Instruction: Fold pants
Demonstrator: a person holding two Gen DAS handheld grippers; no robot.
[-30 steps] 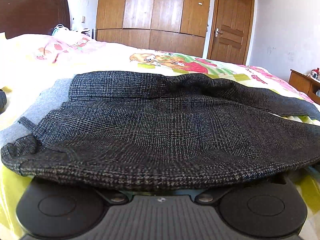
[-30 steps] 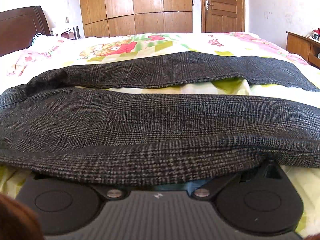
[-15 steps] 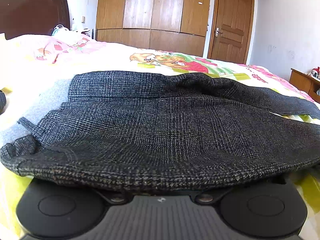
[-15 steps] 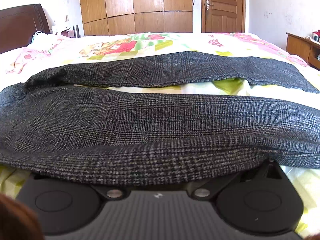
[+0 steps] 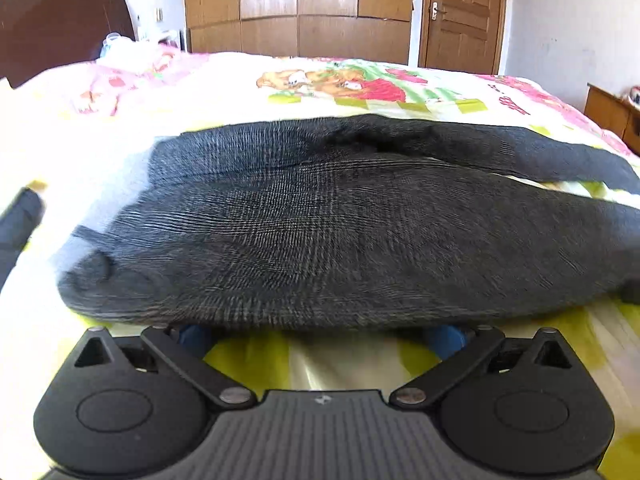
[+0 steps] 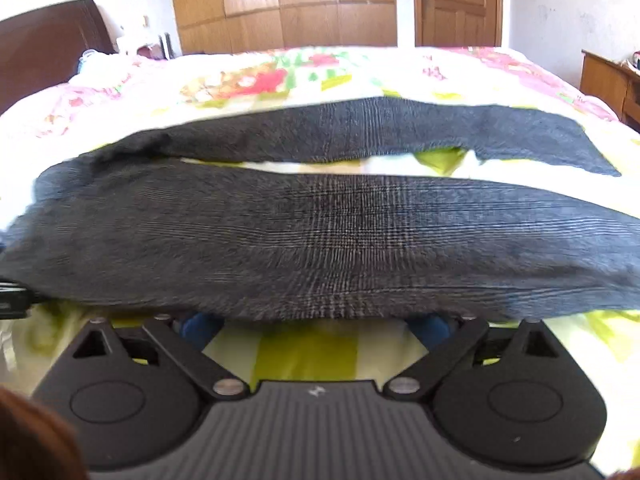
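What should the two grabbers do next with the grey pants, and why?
Probably close both on the near edge of the dark grey checked wool pants. The left gripper and right gripper are open, their blue tips tucked under that edge. The two legs lie apart on the flowery bedsheet, so nothing looks folded yet.

Sunlit bedroom with wooden furniture

A wooden wardrobe (image 5: pixel 296 8) fills the top centre of the frame, a panelled door (image 5: pixel 460 16) to its right, white wall (image 5: pixel 568 28) beyond; a dark headboard (image 5: pixel 60 28) sits upper left, a wooden side table (image 5: pixel 608 112) at the right edge, the cartoon-print bedspread (image 5: pixel 360 88) brightly lit.
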